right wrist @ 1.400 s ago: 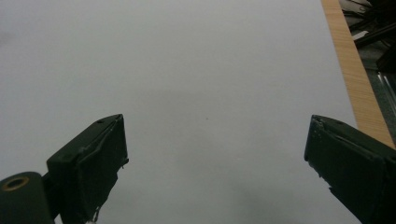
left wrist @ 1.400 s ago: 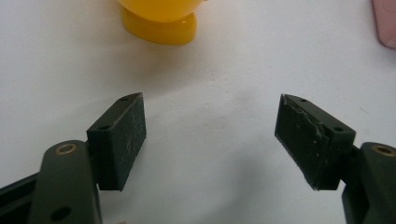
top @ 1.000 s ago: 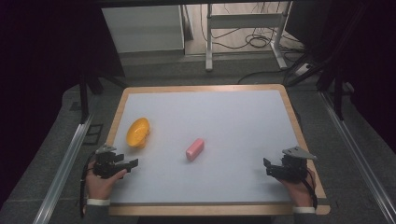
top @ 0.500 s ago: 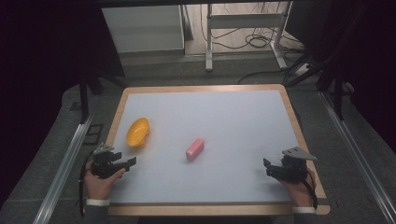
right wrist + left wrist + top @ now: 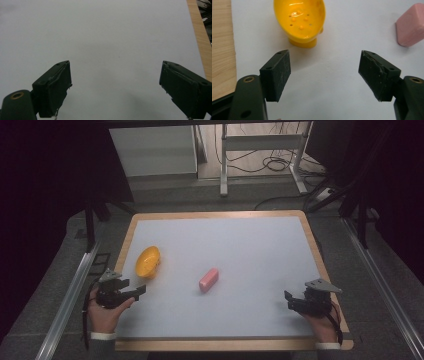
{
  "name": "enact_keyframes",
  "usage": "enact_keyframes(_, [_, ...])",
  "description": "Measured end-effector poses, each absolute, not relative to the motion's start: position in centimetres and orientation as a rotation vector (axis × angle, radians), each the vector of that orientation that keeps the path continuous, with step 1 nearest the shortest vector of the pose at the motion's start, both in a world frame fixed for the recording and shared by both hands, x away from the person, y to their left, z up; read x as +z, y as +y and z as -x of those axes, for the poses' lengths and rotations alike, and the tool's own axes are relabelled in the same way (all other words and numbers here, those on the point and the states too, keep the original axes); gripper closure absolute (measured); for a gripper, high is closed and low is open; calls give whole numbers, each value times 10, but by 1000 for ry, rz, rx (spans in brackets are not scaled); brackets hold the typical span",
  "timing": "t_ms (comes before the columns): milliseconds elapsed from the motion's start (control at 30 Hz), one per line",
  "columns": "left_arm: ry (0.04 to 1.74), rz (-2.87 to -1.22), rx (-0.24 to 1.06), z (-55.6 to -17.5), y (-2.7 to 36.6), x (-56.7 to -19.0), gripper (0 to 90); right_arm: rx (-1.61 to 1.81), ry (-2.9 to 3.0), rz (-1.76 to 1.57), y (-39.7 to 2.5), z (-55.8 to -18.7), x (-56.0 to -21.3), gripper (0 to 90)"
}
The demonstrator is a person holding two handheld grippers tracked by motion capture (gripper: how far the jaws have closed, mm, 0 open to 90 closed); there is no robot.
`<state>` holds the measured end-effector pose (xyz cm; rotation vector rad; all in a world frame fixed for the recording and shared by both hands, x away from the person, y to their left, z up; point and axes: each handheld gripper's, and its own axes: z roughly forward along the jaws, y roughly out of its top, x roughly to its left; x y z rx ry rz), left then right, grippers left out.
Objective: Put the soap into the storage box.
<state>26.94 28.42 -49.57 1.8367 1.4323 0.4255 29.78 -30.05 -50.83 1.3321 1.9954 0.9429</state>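
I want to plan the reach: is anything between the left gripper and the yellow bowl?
Nothing visible: bare table lies between the open left gripper and the yellow bowl. The pink block lies off to the side.

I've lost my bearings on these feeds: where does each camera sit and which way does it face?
High view: above the person's side, looking forward and down on the table; both hands, the left gripper and the right gripper enter at the bottom.
Left gripper view: rides the left gripper, looking along its open jaws at the yellow bowl and the pink block.
Right gripper view: rides the right gripper, facing bare table surface past its open jaws.
Shared: bowl and block show in the high and left gripper views.
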Motion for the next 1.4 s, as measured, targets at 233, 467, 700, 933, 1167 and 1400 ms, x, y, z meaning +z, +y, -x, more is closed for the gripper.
enact_keyframes(233, [1395, -1876, 402, -273, 278, -482, 253, 946, 1975, -1343, -305, -297, -506, 102])
enact_keyframes(467, [1385, -1889, 412, -277, 275, -472, 252, 938, 1974, -1355, -308, -297, -507, 102])
enact_keyframes(700, [1354, -1941, 419, -281, 260, -464, 243, 936, 1980, -1342, -305, -296, -508, 102])
enact_keyframes(933, [1323, -1977, 415, -284, 246, -460, 238, 936, 1975, -1340, -305, -296, -508, 102])
enact_keyframes(1167, [1302, -2015, 404, -290, 236, -459, 233, 933, 1978, -1338, -305, -296, -508, 102])
enact_keyframes(1400, [1280, -2046, 403, -293, 228, -455, 230, 926, 1980, -1341, -304, -297, -510, 102])
